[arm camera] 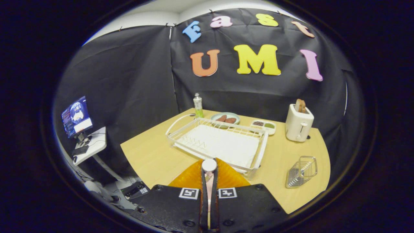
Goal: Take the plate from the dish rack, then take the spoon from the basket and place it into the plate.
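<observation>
Already the orange plate (190, 177) is out of the dish rack (220, 142) — it lies flat on the desk (152, 158) at the near edge, just in front of the rack's near rim and directly beneath the tongs (209, 176). The tongs are closed on the spoon (209, 165), whose pale rounded end stands up between the two fingertips while a pale stem runs down the narrow slot between the fingers. Both fingers appear to press on it. The spoon is thus held above the middle of the plate, not yet resting in it as far as can be told.

The first part of the task is judged done: the rack is bare of dishes, only its white mat and wire pegs being seen. The second part is judged nearly done as well — the wire basket (301, 171), lying near the right edge of the desk, seems empty, and the spoon has been carried over to the plate. What is left, it is judged, is for the spoon to be lowered and released into the plate.

Farther back, along the far edge, a green bottle (198, 105), a small dish with food (225, 118), a divided tray (263, 126) and a toaster (299, 123) are set well apart from the work.
</observation>
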Available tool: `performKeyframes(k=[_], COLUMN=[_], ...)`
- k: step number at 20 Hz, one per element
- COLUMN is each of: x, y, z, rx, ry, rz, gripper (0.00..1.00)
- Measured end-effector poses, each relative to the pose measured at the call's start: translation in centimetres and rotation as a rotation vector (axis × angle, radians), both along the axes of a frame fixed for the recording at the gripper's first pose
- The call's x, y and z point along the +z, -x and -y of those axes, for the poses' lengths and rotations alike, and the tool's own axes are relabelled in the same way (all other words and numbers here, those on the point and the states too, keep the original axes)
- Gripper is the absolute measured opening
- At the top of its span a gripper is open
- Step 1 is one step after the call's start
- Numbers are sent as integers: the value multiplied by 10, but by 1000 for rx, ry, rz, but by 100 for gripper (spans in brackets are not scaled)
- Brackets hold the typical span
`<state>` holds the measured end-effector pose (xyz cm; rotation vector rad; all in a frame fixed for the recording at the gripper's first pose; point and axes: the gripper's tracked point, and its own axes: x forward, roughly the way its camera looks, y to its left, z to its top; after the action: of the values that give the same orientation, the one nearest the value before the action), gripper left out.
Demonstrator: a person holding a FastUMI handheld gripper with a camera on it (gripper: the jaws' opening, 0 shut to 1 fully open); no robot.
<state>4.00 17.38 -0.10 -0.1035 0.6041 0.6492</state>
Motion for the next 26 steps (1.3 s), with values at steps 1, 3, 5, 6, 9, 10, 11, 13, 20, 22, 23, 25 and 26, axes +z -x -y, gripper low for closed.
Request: performKeyframes(k=[1,3,5,6,9,10,11,13,20,22,23,25,26], x=[-9,-26,-38,-42,-53,-55,-56,-60,-61,-57,-55,-50,-46], y=[1,2,2,1,-2,-3,-2,-3,-12,-18,-21,-26,-28], z=[-5,-15,-23,-25,-29,-30,-30,-33,-27,-23,-19,-14,-11], rx=[6,15,26,29,30,29,28,32,-1,-23,-36,-58,-69], ry=[12,29,36,39,41,35,28,11,-26,-31,-34,-44,-48], rz=[-16,-47,-74,-81,-104,-114,-125,-148,-169,-148,-136,-114,-103], gripper=[8,8,8,8,10,11,11,12,21,36,40,53,59])
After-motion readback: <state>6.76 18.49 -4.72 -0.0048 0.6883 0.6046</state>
